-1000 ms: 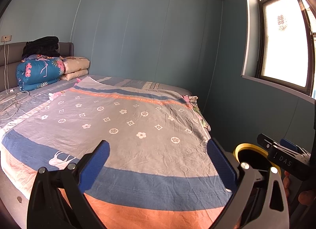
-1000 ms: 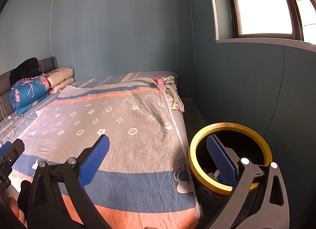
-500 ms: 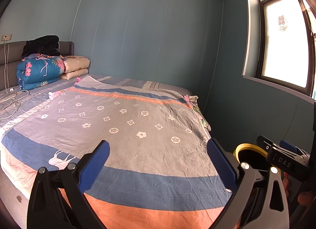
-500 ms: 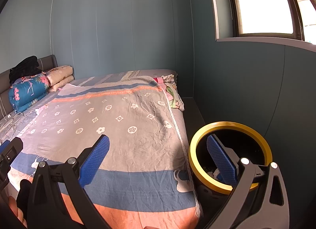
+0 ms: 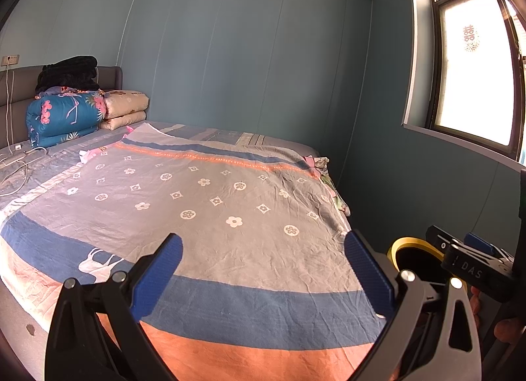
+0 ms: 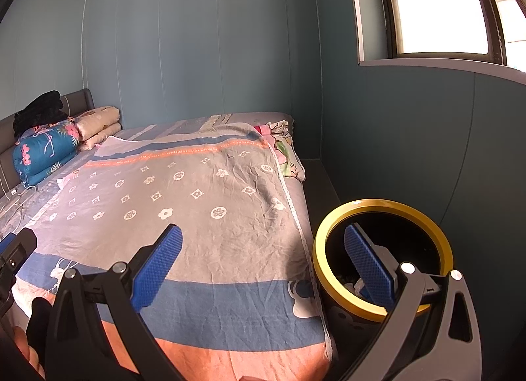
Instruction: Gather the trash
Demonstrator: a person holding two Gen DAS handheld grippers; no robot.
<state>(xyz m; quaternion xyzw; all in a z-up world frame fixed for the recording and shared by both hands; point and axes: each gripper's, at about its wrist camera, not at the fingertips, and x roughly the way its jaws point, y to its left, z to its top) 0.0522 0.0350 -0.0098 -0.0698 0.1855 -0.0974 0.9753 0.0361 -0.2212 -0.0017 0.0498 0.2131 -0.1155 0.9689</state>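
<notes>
Both grippers held over the foot of the bed: left gripper with blue fingers spread wide apart and nothing between them, right gripper the same, fingers apart and empty. Black trash bin with yellow rim stands on the floor just beside the bed's right corner, below the window; the right gripper's right finger overlaps its opening, with some pale scraps visible inside. Folded quilts stacked at the headboard, well apart from the bin.
</notes>
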